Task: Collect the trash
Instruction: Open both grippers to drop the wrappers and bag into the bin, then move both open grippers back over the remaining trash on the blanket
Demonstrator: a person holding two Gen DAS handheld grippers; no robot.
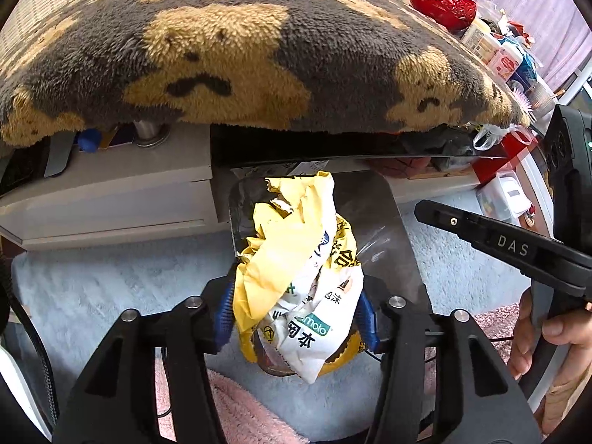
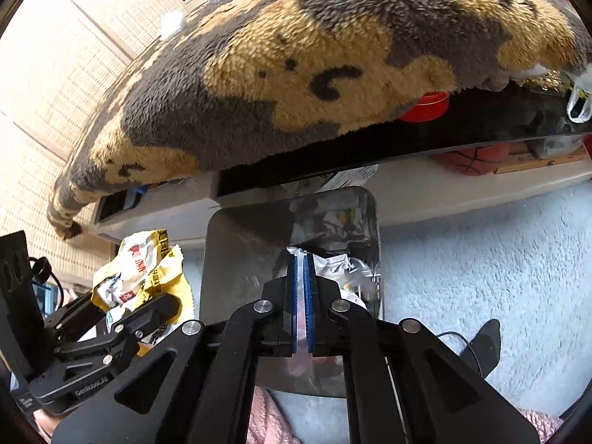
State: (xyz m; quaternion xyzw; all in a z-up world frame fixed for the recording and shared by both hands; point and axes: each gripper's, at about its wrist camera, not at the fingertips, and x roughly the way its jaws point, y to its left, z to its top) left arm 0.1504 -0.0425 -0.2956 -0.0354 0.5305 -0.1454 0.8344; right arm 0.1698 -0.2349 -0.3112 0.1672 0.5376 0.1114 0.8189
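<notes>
Left wrist view: the left gripper has its blue pads against a crumpled yellow-and-white plastic wrapper, above a shiny steel bin at twelve o'clock. Right wrist view: the right gripper has its jaws together on nothing over that bin, wrapper at nine o'clock.

Home living room: a low worktop draped with a plush bear-print blanket; shaggy pale rug beneath it; household clutter piled on it.

"DAS" marks the right tongs.
</notes>
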